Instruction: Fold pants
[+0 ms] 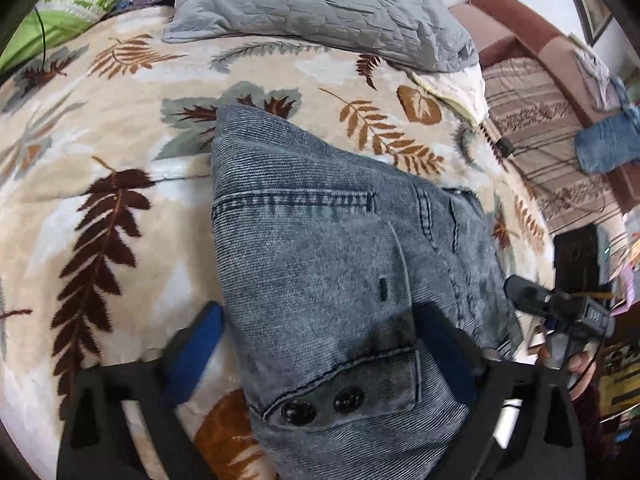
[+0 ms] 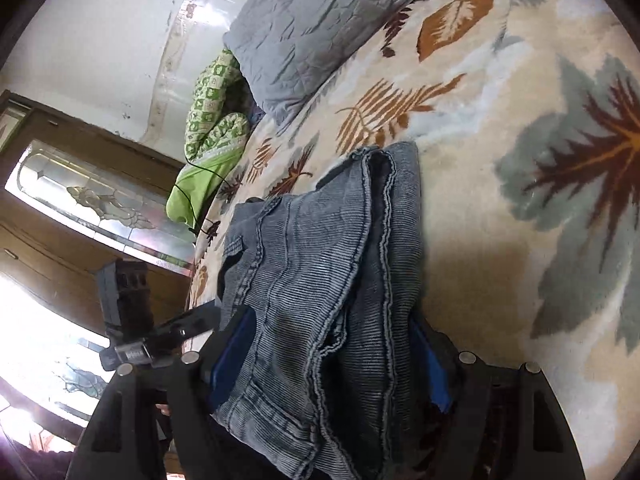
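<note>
the left gripper (image 1: 320, 356) has its jaws set wide apart, the folded grey-blue corduroy pants (image 1: 328, 240) lying between them; the blue-padded finger at 8 o'clock stands clear of the cloth, the one at 4 o'clock touches it, so nothing is pinched. two dark snap buttons (image 1: 320, 406) show on a flap at 6 o'clock. the right gripper (image 2: 332, 360) also brackets the pants (image 2: 320, 264) between two blue pads that press against the bundle from 7 and 5 o'clock; i cannot tell whether it truly clamps. there is one pair of pants, folded into a stacked bundle on the leaf-print blanket (image 1: 100, 200), running from centre toward 6 o'clock in both views. one grey quilted pillow (image 1: 312, 4) lies at 12 o'clock, one green patterned cloth (image 2: 212, 120) at 10 o'clock in the right view.
</note>
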